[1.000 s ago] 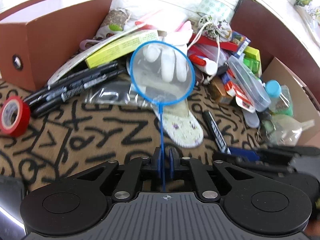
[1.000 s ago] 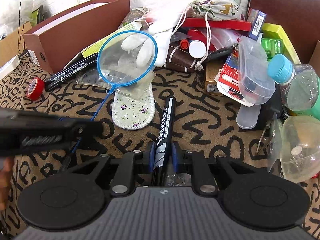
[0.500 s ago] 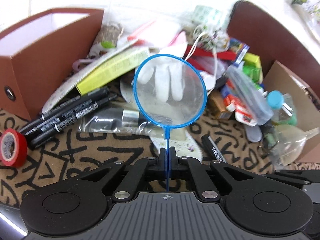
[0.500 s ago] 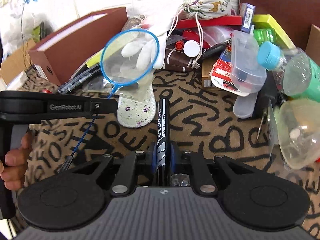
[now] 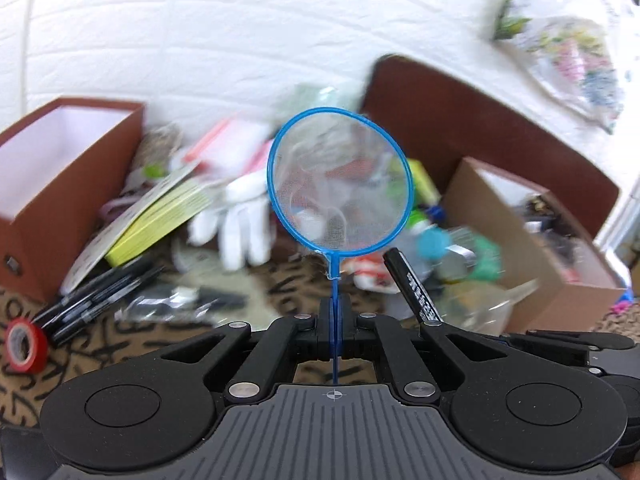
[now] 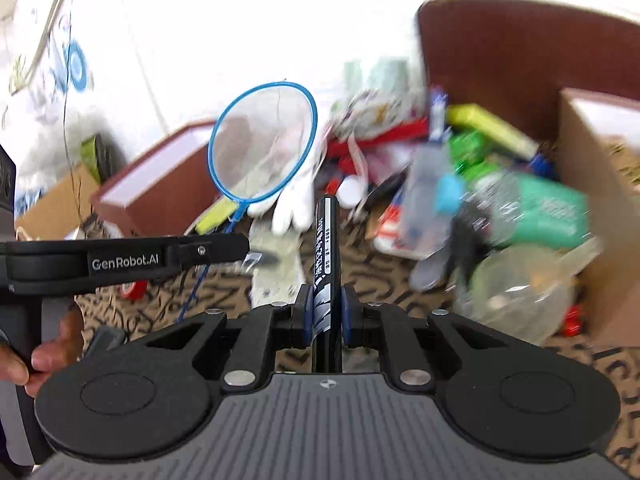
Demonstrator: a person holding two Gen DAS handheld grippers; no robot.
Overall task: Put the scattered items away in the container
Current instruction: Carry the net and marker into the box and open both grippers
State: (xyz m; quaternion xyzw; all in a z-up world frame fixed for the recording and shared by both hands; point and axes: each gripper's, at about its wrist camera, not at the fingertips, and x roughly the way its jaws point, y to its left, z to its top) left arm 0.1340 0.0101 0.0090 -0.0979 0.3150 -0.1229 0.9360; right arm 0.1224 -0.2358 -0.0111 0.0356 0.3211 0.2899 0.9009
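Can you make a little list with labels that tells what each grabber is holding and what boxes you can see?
left gripper: shut on the blue net, pinching its thin handle
right gripper: shut on the black marker
boxes: brown box, open top, left; cardboard box, right
loose things: white glove, red tape roll, more black markers
floor: patterned mat
picture: blurry background

Home room, white brick-pattern wall (image 5: 200, 20), letter-print rug (image 6: 380, 280), household clutter beside cardboard box (image 5: 552, 264)

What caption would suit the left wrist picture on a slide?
Left gripper shut on a blue net, raised above scattered clutter between two boxes.
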